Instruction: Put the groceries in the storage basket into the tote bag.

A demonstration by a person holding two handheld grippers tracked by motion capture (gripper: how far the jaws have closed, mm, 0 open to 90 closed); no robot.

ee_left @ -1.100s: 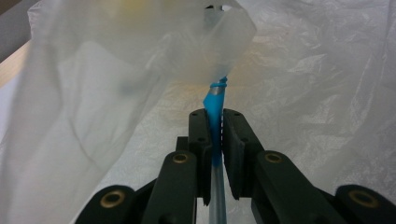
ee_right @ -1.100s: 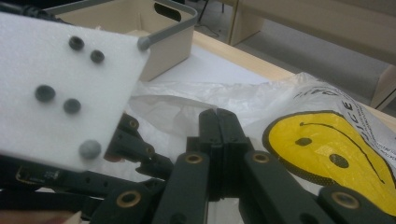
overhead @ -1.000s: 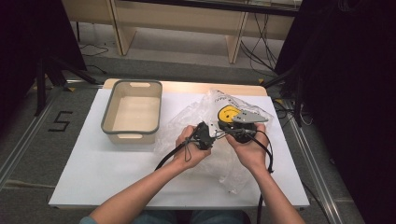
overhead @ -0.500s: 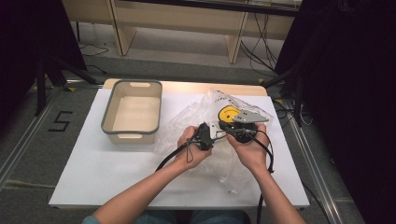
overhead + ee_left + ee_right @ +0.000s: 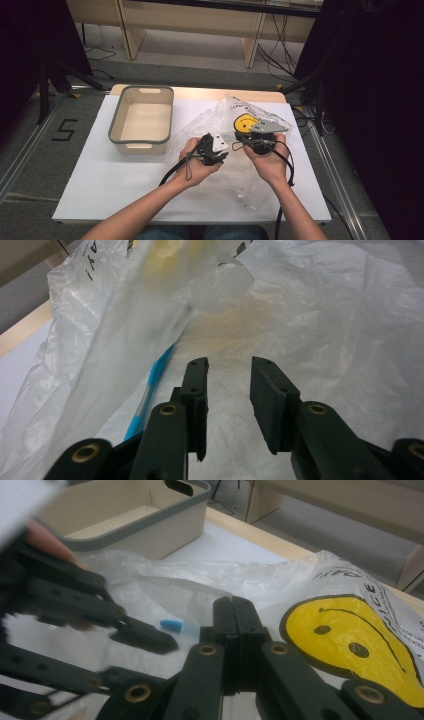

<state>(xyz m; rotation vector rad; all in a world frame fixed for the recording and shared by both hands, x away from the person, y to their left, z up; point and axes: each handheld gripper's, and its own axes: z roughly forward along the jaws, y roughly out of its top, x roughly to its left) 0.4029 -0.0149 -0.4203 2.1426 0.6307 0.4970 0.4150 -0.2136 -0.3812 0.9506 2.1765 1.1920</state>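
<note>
While I held both tools above the white counter (image 5: 100,185), the high view recorded: left hand-held gripper (image 5: 216,150), right hand-held gripper (image 5: 240,145), both over a crumpled clear plastic bag (image 5: 210,122); beige tub (image 5: 141,120) to its left. Left gripper view: my jaws stood apart over the bag's film, a blue item (image 5: 150,390) underneath it. Right gripper view: jaws pressed together, nothing visible between them; yellow smiley print (image 5: 350,640) beside them.

Table: your white top (image 5: 100,185) has a wooden strip (image 5: 200,93) along its far edge.
Floor: grey (image 5: 30,165), marked "5" (image 5: 64,130) off your table's left edge.
Furniture: wooden legs (image 5: 252,46) beyond the far edge, cables (image 5: 274,55) beside them.
Sides: dark drapes (image 5: 370,75).
</note>
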